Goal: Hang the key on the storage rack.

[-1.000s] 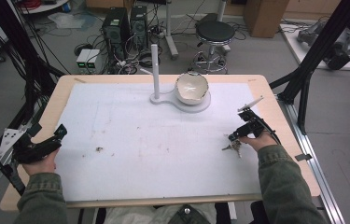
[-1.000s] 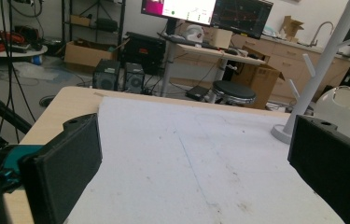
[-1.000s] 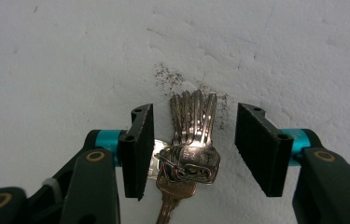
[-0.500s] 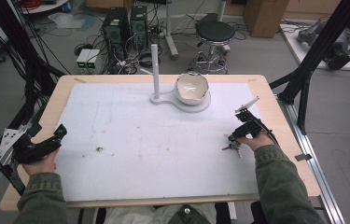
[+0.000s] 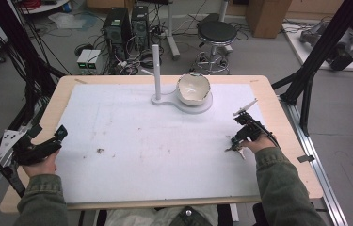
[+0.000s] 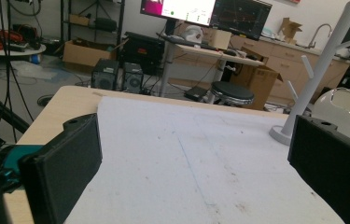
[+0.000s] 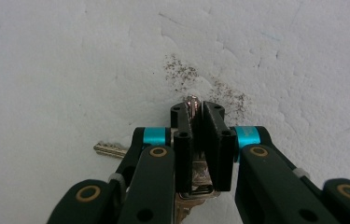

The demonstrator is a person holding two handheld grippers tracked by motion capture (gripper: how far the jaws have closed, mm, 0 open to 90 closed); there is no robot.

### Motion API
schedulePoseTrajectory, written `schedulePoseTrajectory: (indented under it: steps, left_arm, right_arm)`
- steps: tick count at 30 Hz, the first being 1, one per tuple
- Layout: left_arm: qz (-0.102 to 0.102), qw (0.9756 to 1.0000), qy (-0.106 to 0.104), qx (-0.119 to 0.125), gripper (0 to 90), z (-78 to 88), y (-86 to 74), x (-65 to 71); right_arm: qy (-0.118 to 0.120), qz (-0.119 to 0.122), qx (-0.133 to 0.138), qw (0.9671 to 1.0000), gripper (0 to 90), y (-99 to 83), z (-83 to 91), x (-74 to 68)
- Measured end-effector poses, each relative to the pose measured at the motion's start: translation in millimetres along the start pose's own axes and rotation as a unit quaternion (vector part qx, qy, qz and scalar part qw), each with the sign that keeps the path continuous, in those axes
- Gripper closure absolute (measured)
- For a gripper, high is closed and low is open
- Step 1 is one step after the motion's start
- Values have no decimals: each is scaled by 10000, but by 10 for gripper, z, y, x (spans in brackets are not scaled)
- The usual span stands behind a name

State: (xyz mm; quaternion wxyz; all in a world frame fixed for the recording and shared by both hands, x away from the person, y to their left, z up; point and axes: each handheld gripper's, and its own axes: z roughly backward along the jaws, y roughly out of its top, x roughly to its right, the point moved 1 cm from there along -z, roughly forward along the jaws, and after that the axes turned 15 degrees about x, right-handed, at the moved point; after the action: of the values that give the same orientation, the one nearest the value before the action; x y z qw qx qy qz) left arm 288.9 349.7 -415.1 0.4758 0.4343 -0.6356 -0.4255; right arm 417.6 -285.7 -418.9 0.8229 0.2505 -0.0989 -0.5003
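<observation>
Keys sit pinched between the jaws of my right hand-held gripper, which have just been closing and now press flat on the bunch from both sides; one key sticks out sideways on the white sheet, near the right edge of the table. I judge the steep downward grip is for picking them off the flat surface. My left hand-held gripper rests wide open and empty at the left edge. Farther back stand a white peg stand and a bowl, perhaps where the keys go.
</observation>
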Motion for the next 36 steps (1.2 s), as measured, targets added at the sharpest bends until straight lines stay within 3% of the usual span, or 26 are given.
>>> schedulePoseTrajectory:
  steps: [7, 19, 23, 28, 36]
  left_arm:
    - [-13, 10000, 3, -6, 33, 1, 0, 2]
    - [-20, 10000, -14, -27, 33, 0, -2, 7]
    - [-19, 10000, -5, -32, 33, -2, -4, 3]
    - [-4, 10000, -40, -60, 33, -9, -10, 6]
    - [22, 10000, -53, -71, 33, -9, -13, 7]
  right_arm:
    - [51, 100, -15, 9999, 828, -16, 35, 3]
    - [205, 23, 219, 9995, 828, -21, 138, 12]
    - [287, -43, 364, 9989, 828, -7, 178, 17]
    - [278, 92, 497, 9983, 828, 30, 245, -13]
    - [424, 139, 1013, 9939, 827, 119, 457, -72]
